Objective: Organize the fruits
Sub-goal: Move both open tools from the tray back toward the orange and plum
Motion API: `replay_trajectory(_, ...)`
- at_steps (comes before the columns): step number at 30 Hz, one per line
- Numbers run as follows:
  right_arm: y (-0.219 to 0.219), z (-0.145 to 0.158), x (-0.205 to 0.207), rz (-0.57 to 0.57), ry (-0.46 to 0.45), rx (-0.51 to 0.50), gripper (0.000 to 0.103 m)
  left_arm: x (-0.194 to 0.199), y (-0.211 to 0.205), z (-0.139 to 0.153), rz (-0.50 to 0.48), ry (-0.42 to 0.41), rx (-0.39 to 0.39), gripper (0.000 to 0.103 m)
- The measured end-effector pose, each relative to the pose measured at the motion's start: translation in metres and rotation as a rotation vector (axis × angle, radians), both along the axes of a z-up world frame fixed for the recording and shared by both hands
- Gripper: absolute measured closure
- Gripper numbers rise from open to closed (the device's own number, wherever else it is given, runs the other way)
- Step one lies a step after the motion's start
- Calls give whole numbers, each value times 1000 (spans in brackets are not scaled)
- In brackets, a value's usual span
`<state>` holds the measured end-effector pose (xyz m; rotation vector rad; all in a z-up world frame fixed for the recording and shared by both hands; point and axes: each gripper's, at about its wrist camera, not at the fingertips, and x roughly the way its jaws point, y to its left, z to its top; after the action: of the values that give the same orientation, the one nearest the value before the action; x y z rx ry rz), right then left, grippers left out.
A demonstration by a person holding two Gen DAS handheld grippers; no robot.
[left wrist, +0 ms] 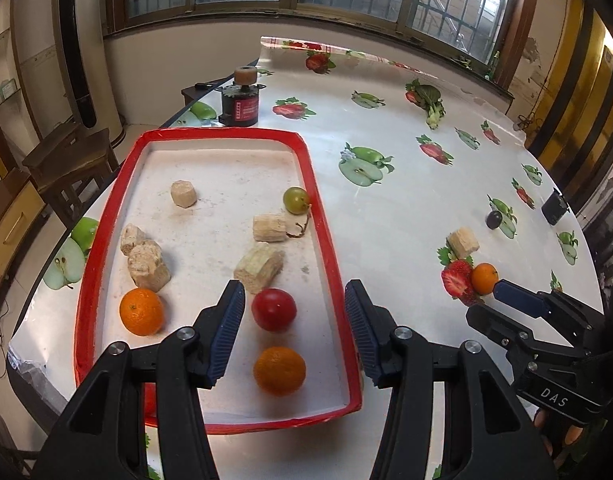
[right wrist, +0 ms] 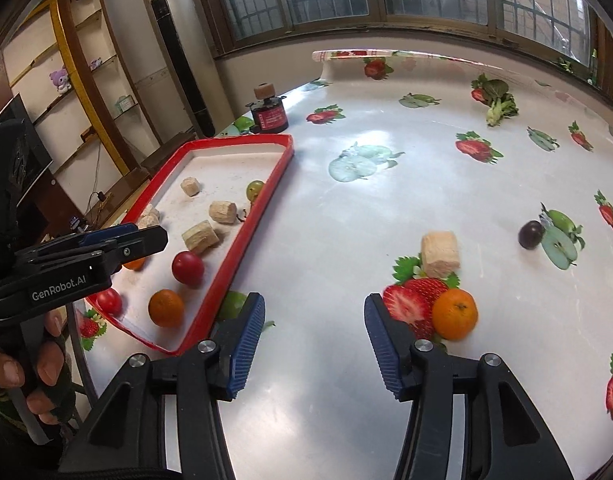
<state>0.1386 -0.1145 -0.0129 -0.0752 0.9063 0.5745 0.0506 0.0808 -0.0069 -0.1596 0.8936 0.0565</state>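
A red-rimmed white tray holds two oranges, a red tomato, a green grape and several beige chunks. My left gripper is open and empty, hovering over the tray's near end above the tomato. My right gripper is open and empty over the table, right of the tray. A small orange lies just right of its right finger. A beige chunk and a dark grape lie farther off.
The table has a glossy cloth printed with strawberries and apples. A black motor with a cork wheel stands behind the tray. A leafy green vegetable lies at the far right. A small black object sits near the right edge.
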Motion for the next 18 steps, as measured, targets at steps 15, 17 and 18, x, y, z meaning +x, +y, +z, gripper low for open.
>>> replay_trajectory(15,-73,-1,-15,-139,-11,-12,45,-7,-49,5,-80,-16,16,53)
replay_trajectory(17,-80,-1,-17,-151,-12,-12,45,-7,-54,5,-89,-13,14,53)
replay_trajectory(18,-82,-1,-17,-155,-11,-11,45,-6,-57,4,-95,-11,15,53)
